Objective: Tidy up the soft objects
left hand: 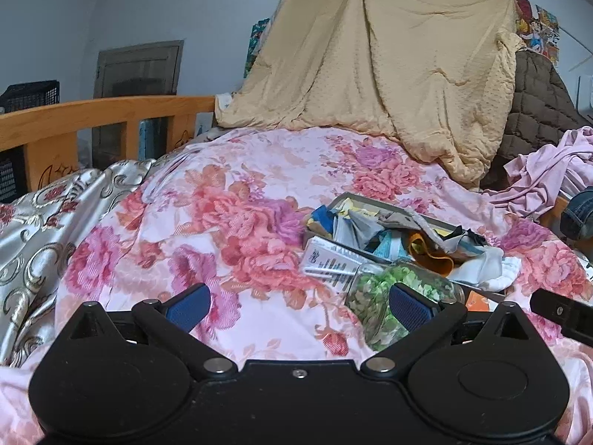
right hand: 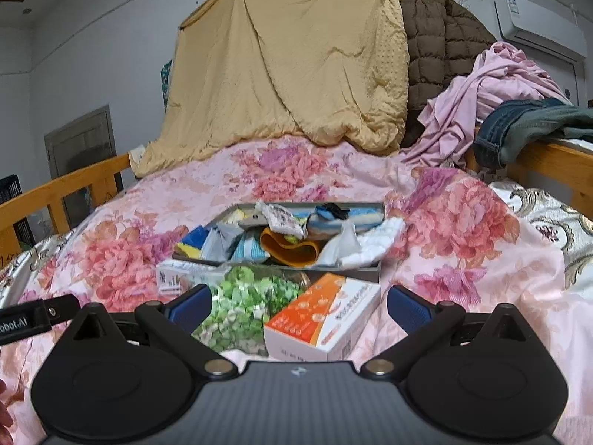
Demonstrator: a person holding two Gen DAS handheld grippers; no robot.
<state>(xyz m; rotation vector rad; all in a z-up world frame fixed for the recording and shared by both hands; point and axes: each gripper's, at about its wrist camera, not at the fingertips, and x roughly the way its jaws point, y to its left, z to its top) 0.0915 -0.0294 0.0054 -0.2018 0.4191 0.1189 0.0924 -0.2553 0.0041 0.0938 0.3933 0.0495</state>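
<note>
Floral quilt covers the bed under me, rumpled and humped, with a silver brocade cover at its edge and a wooden rail beyond. A tan blanket hangs against the back wall, a brown quilted coat beside it, and pink cloth and jeans are heaped on the far rail.

My left hand-held gripper has its jaws wide apart over bare quilt, holding nothing. My right hand-held gripper is spread too, empty, hovering over a bag of green bits and an orange box.

The soft things, mixed cloth scraps, sit piled in a shallow grey tray just behind those, with a white cloth spilling over its rim.

I judge the main risk is the tray: it rests on yielding bedding, so a tug on one tangled scrap could tip it or drag several out. Reaching over, my right jaws could knock the box or snag the bag. The white box leaning at the tray's near left corner could slide too.
</note>
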